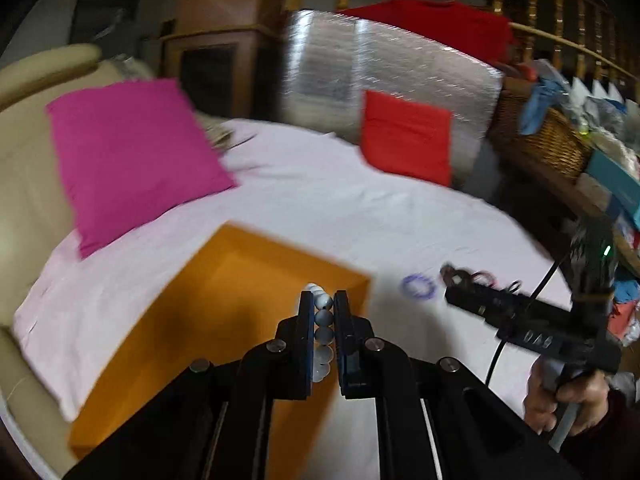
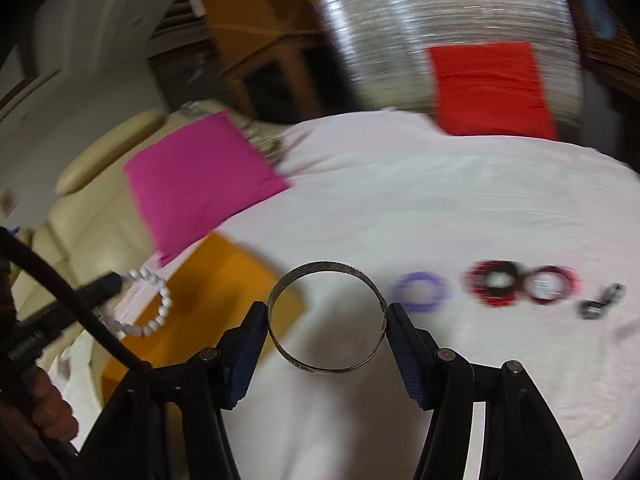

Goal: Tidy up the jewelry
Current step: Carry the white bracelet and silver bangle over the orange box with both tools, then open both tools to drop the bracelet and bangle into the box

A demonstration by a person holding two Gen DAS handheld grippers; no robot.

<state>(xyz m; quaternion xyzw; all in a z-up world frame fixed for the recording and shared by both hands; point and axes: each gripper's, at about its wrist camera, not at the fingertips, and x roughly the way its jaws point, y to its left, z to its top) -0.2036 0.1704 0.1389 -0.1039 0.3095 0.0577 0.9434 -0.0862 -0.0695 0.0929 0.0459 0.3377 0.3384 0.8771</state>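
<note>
Starting on the left: my left tongs (image 1: 323, 312) are pinched together on the pearl bracelet (image 1: 323, 322), beads stacked in a line between the pads, and in the right wrist view the rest of that loop (image 2: 154, 304) hangs free off the tips. Directly under and ahead of those tongs sits the orange box (image 1: 224, 304), open side up, its near corner just past the fingertips, so I judge the left hand is the nearer one to the drop point and the pearls are already over the box's inside. The box rests on a pale pink sheet (image 1: 320, 208), with a magenta cushion (image 1: 132, 168) beyond it. Moving right: my right tongs (image 2: 326, 312) stand part-way apart, clamped across the metal bangle (image 2: 326, 316), pads on its two opposite sides, the ring's opening facing the camera and tilted a little. From that hand the box (image 2: 224, 280) lies off to the left and slightly ahead, so the bangle has to travel leftward to go in. Further right on the sheet, still loose: a purple bracelet (image 2: 420, 292), a red-and-black one (image 2: 496, 284), a dark red one (image 2: 550, 284) just beside it, and a small dark piece (image 2: 600, 302) at the end, too blurred to name. The row runs left to right, well apart from the box.
</note>
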